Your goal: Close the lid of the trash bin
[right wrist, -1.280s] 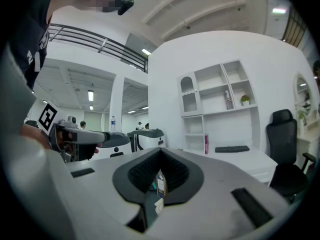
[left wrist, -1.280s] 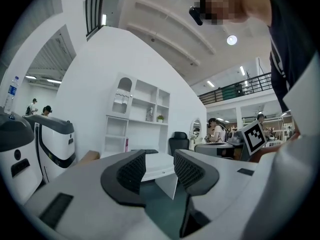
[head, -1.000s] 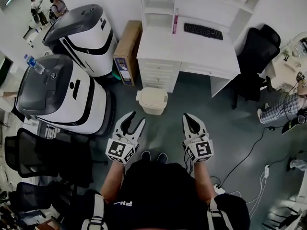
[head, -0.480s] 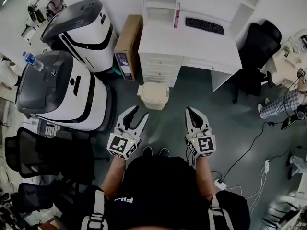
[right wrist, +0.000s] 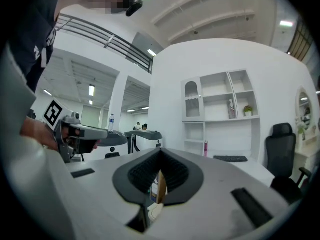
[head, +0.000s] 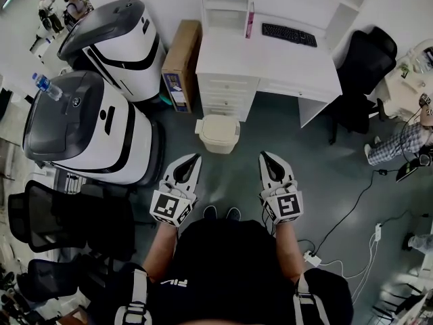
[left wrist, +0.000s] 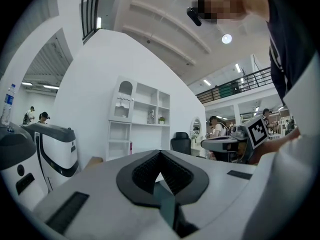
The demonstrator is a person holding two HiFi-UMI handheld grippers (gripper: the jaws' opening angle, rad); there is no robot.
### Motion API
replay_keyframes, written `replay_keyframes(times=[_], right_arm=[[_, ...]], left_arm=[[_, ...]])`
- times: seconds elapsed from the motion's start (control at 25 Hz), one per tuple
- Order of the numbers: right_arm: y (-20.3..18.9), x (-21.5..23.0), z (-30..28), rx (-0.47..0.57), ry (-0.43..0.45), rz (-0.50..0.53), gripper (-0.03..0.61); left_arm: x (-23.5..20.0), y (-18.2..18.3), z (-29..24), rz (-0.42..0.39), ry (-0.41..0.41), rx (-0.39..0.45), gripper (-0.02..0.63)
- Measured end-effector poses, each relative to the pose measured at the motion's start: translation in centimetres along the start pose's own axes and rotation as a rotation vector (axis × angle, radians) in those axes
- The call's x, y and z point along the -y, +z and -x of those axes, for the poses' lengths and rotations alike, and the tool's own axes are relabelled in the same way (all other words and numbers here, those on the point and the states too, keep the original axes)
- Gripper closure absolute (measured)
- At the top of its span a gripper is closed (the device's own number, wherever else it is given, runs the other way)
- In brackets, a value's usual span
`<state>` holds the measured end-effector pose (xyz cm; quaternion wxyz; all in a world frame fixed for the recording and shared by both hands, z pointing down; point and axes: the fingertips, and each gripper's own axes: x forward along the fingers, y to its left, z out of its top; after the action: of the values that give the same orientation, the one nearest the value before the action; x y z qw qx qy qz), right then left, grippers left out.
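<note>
The cream trash bin [head: 218,148] stood on the grey floor [head: 318,161], just in front of the drawer stack of the white tabletop [head: 270,63]. Its lid [head: 218,128] lay flat on top of it. Nothing touched the bin.

Nearer the person, both tongs were held level and pointed toward the bin, apart from it. The left tongs [head: 195,158] had just been closing. Their jaws met at the tips with nothing between them. The right tongs [head: 264,157] also had their jaws together, with nothing gripped.

A cardboard box [head: 179,66] stood against the left end of the tabletop, just beside the bin. A black keyboard [head: 289,35] lay on the tabletop. A black office chair [head: 365,66] stood at its right end. Two white-and-black machines [head: 88,127] stood further left, with a water bottle [head: 46,88] lying on the nearer one.
</note>
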<state>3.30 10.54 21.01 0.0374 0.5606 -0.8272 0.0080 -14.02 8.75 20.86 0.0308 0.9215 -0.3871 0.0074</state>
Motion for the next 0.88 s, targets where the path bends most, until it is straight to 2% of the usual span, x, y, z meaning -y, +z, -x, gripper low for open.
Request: replay_keyframes(times=[0.48, 0.88], right_arm=[[-0.06, 0.22, 0.11, -0.023, -0.036, 0.017, 0.575], [0.07, -0.58, 0.47, -0.032, -0.028, 0.034, 0.575]], left_arm=[[0.39, -0.09, -0.01, 0.022, -0.048, 0.004, 0.611], [-0.08, -0.08, 0.5, 0.032, -0.032, 0.009, 0.611]])
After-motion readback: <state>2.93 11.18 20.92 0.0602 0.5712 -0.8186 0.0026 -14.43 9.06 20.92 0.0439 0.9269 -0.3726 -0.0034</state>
